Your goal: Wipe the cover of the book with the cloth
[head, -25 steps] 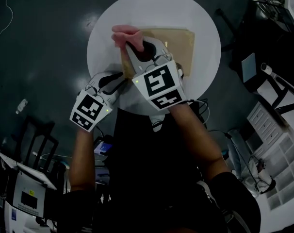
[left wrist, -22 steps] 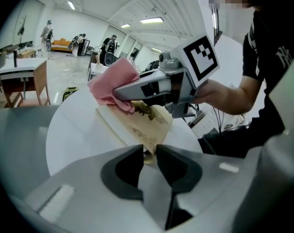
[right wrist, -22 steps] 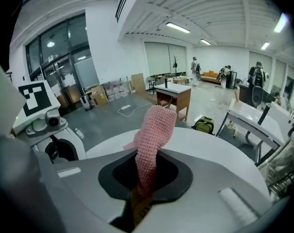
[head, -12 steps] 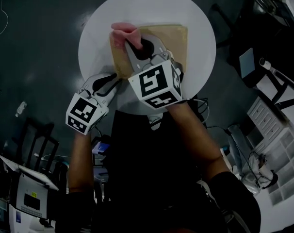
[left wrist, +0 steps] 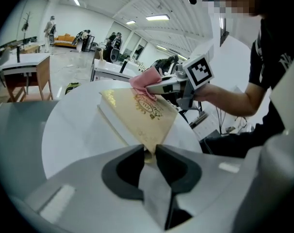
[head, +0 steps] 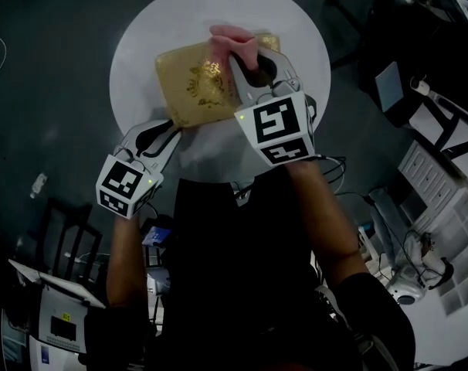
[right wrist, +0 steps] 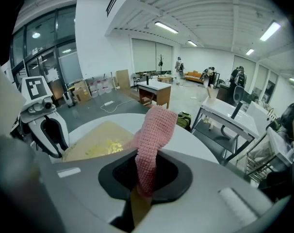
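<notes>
My left gripper [head: 171, 127], its jaws just drawn in, pinches the near corner of the book [head: 194, 90] so it cannot slide on the round white desk [head: 137, 49]. My right gripper [head: 246, 65] is clenched on the pink cloth [head: 234, 42] and presses it to the far right of the cover. Both forearms reach forward, with the grippers angled down.

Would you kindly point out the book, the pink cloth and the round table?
book [head: 190, 91]: head view, middle of its gold cover.
pink cloth [right wrist: 152, 144]: right gripper view, middle of the knitted strip.
round white table [head: 141, 45]: head view, bare top beside the book.
</notes>
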